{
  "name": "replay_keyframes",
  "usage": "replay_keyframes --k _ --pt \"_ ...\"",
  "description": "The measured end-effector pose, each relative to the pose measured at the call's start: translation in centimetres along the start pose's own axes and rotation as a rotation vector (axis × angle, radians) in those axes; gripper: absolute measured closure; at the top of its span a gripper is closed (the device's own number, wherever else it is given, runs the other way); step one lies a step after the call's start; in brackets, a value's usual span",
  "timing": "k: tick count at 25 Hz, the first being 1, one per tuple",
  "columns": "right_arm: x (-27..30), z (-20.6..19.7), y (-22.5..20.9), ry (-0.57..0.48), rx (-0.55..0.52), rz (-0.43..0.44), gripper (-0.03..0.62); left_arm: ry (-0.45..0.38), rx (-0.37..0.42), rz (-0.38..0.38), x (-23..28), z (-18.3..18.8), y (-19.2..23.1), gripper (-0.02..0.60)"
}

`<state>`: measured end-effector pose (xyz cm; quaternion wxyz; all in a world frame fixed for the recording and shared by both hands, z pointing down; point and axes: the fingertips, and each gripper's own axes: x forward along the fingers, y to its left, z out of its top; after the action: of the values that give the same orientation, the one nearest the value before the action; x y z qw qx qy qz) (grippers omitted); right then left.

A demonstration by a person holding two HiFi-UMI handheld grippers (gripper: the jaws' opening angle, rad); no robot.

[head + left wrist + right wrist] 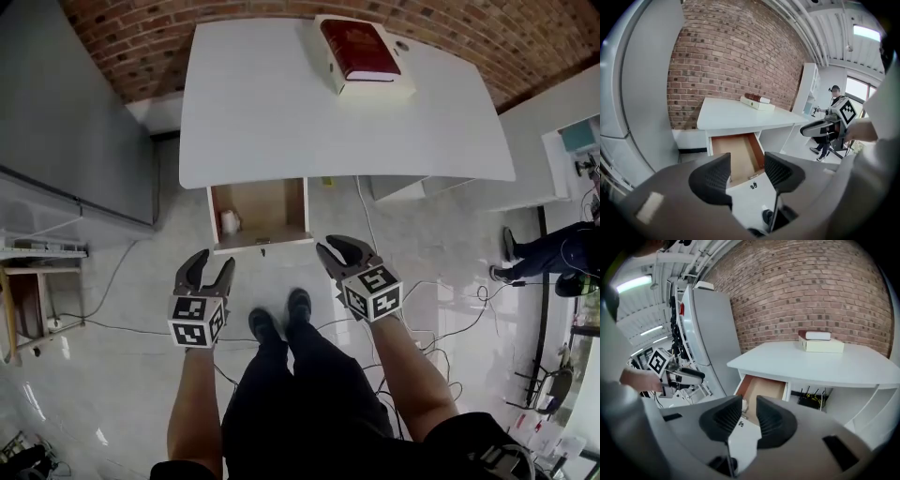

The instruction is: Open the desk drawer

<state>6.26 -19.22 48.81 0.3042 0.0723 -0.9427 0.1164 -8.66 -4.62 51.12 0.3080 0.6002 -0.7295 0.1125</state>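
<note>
Brick wall (234,28) behind white desk (281,103), book (359,49) far right. Drawer (260,211) pulled out. My left gripper (216,260) is wide apart, my right gripper (336,246) narrowly parted, both empty.

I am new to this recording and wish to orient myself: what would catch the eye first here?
The drawer under the white desk stands open, wooden inside, with a small white thing in it. A red book lies on a pale box at the desk's far edge. The left claw and the right claw hang open and empty before the drawer.
</note>
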Motion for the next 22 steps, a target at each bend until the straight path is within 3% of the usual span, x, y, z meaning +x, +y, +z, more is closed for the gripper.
replay_keyframes --k 3,7,9,14,17,22 --pt "-2.6 2.1 0.8 -0.017 -0.013 0.004 0.523 -0.069 0.018 -0.024 -1.5 4.0 -1.3 0.355" --pt "-6.7 3.6 1.8 -0.021 -0.048 -0.047 0.542 -0.172 -0.036 -0.087 -5.1 7.3 -3.6 0.429" --pt "-8.8 4.1 2.2 -0.032 -0.054 -0.069 0.557 -0.199 -0.058 -0.101 -6.7 8.3 -4.3 0.431" --pt "-13.0 6.3 3.0 -0.103 -0.063 -0.109 0.580 -0.196 0.015 -0.116 -8.9 9.9 -5.0 0.447" --pt "-15.1 8.0 3.3 -0.166 -0.074 -0.133 0.580 -0.212 0.047 -0.095 -10.3 10.6 -5.0 0.513" --pt "-18.0 11.3 3.1 -0.276 -0.090 -0.124 0.582 -0.225 0.064 -0.100 -11.4 12.5 -6.5 0.550"
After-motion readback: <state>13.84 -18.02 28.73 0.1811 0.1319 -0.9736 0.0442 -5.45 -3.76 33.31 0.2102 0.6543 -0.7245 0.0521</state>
